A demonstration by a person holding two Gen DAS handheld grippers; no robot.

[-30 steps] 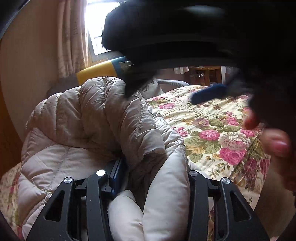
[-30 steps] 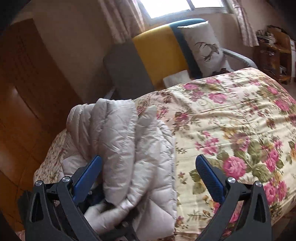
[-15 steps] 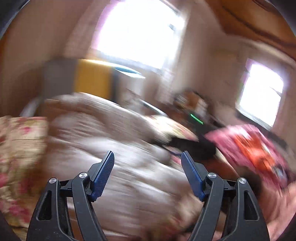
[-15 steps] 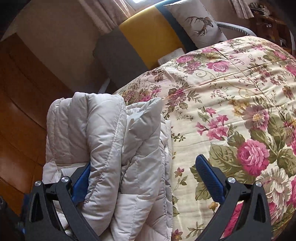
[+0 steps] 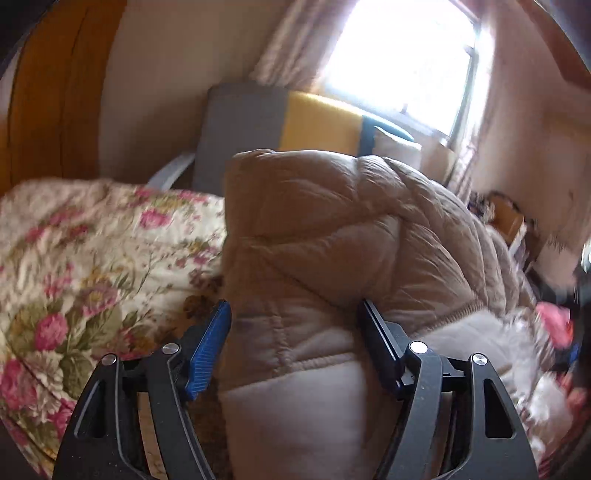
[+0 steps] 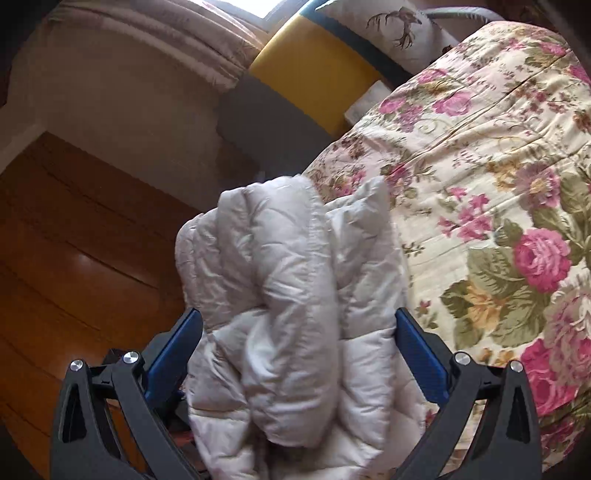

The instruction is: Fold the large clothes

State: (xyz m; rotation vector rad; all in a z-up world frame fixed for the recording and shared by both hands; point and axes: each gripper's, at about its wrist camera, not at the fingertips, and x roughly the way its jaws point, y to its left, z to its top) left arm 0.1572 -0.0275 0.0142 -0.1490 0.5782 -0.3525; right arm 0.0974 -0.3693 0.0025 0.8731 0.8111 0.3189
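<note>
A pale beige quilted jacket (image 5: 351,229) lies bundled in thick folds on the flowered bed quilt (image 5: 74,258). My left gripper (image 5: 294,306) straddles one end of the bundle. Its jaws are closing, the right pad touches the fabric and the left pad sits at the fold's edge without squeezing it. In the right wrist view the same jacket (image 6: 288,295) fills the gap of my right gripper (image 6: 298,314), whose jaws stand wide. The padding brushes the right pad. The bundle lies at the bed's edge.
A grey, yellow and blue armchair (image 5: 258,122) stands behind the bed under a bright window (image 5: 399,55), with a deer-print cushion (image 6: 391,26) on it. Brown wood panelling (image 6: 74,258) runs to the left. Pink and red things (image 5: 554,321) lie blurred at the right.
The left gripper let go of a jacket fold, opened, swung round to the bundle's other side and now straddles it. The right gripper rolled and now has the bundle between both fingers.
</note>
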